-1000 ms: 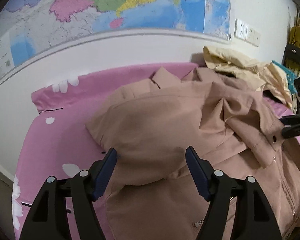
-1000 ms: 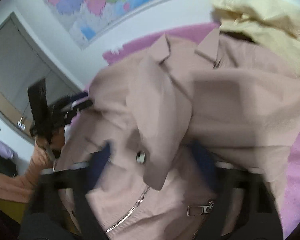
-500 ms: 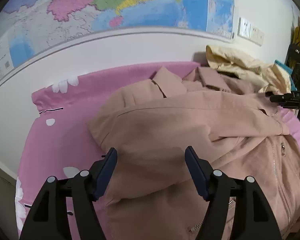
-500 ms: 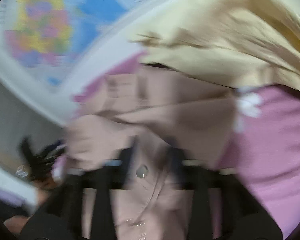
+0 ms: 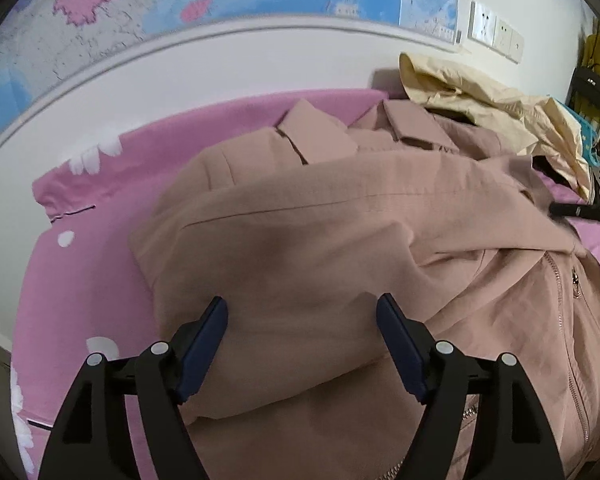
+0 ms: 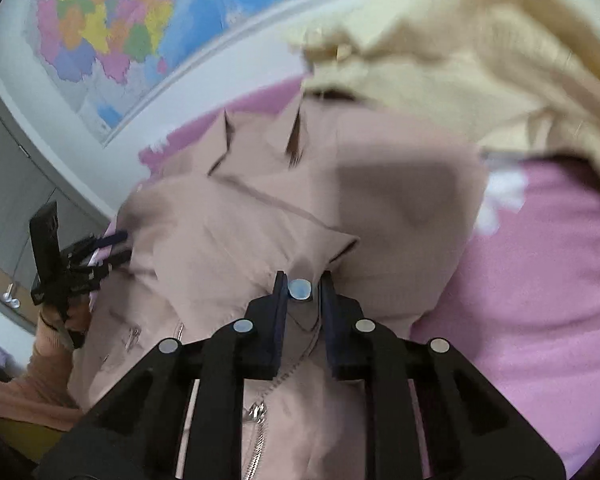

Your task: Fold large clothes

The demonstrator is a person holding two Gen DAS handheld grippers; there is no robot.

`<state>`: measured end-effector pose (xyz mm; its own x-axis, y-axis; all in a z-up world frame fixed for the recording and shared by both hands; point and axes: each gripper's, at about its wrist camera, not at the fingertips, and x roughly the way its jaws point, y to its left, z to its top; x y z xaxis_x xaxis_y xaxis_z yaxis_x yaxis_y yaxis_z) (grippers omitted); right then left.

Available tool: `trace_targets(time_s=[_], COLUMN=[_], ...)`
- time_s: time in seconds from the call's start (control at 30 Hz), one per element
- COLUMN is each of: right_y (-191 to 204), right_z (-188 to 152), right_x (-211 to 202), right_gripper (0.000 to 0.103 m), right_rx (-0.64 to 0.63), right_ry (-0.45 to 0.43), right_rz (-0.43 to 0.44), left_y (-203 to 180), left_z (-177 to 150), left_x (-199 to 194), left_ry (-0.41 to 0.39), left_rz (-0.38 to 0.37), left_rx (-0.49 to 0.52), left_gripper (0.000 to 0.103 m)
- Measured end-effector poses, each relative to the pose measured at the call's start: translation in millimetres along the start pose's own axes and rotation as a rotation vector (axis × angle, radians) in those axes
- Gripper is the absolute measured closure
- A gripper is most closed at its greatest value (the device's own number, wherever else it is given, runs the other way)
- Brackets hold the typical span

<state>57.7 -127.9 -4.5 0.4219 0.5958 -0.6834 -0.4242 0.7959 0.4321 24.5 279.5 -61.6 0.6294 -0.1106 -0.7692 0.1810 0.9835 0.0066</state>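
The right gripper (image 6: pixel 303 292) is pinched nearly closed on the sleeve cuff (image 6: pixel 300 280) of the pink-tan jacket (image 5: pixel 320 248), its pads flanking a round snap button (image 6: pixel 300 289). The left gripper (image 5: pixel 302 344) hangs with its pads spread wide just above the folded-over sleeve, holding nothing. The jacket lies front-up on the pink bedsheet (image 5: pixel 100 208), collar (image 5: pixel 320 136) toward the wall, zip (image 5: pixel 556 280) exposed, one sleeve laid across the chest. The cloth looks soft and fairly thick, judging by its rounded folds: it should drape and sag rather than slip, and may drag on the sheet. Hems, cuffs and seams offer the firmest hold. A cream garment (image 5: pixel 480 96) lies heaped against the jacket's far shoulder, near enough to snag.
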Motion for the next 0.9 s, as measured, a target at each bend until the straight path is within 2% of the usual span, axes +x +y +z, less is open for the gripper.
trace_targets(time_s=[0.13,0.3,0.37,0.53,0.57,0.67,0.77,0.9], right_y=[-9,-23,-23,-27,-26,-33,-31,-18], right_z=[15,18,21,36,36,30,24,22], right_x=[-16,0,4,1,5,23,22,-6], right_gripper=[0.099,0.099,0.099,0.099,0.099,0.099,0.091,0.073], right_rx=[0.024,0.063,0.06,0.074,0.057,0.074,0.066,0.047], right_ry=[-0.081,-0.055,-0.064,-0.118,-0.109,-0.048,-0.049,-0.124], right_rz=[-0.038,-0.058,-0.089,-0.104,-0.137,-0.147,-0.166,-0.161], left_y=[1,0,-1,-1,-1,-3,-3,-5], left_z=[6,7,6,10,10,9,8,8], left_x=[1,12,14,14,14,18,19,16], left_ry=[0.0,0.023,0.025,0.02,0.017,0.019,0.017,0.005], left_rz=[-0.011,-0.015,-0.011,-0.01,-0.014,-0.005,0.0,0.022], left_rx=[0.001,-0.016,-0.009,-0.012,-0.013,-0.021,-0.032,-0.039], left_gripper=[0.023,0.023,0.022,0.022,0.021,0.02,0.019,0.019])
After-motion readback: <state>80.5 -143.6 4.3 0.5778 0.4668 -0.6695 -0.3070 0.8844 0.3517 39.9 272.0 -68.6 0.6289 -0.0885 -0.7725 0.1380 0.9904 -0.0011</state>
